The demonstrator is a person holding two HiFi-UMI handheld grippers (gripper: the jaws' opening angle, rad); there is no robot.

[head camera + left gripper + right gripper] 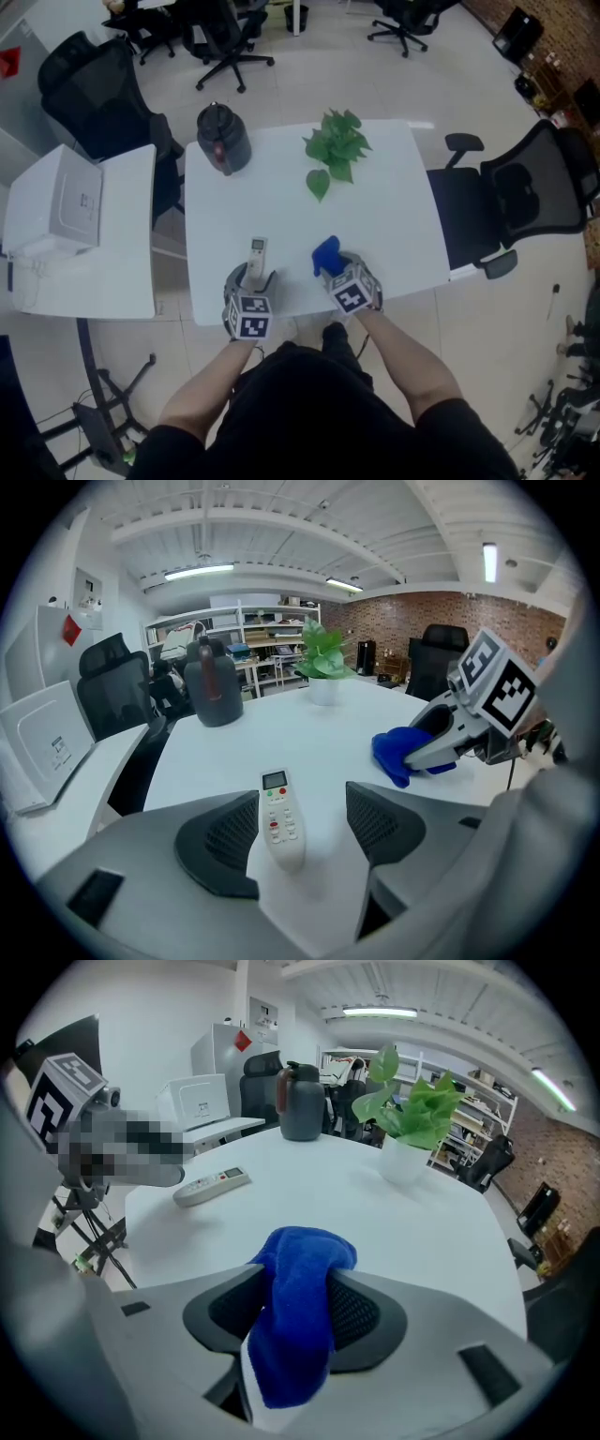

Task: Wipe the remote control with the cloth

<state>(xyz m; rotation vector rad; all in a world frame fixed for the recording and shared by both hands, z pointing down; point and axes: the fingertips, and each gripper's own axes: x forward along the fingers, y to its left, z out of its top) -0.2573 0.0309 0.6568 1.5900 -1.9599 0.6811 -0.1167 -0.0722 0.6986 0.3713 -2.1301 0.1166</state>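
Left gripper: jaws wide apart, gripping nothing, astride the near end of remote control, which lies flat on white table. Right gripper: jaws spread wide, blue cloth loose between them, near the remote control.

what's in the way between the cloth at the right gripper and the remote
Nothing visible. Only bare table lies between the cloth, between the jaws of the right gripper, and the remote control, between the open jaws of the left gripper.
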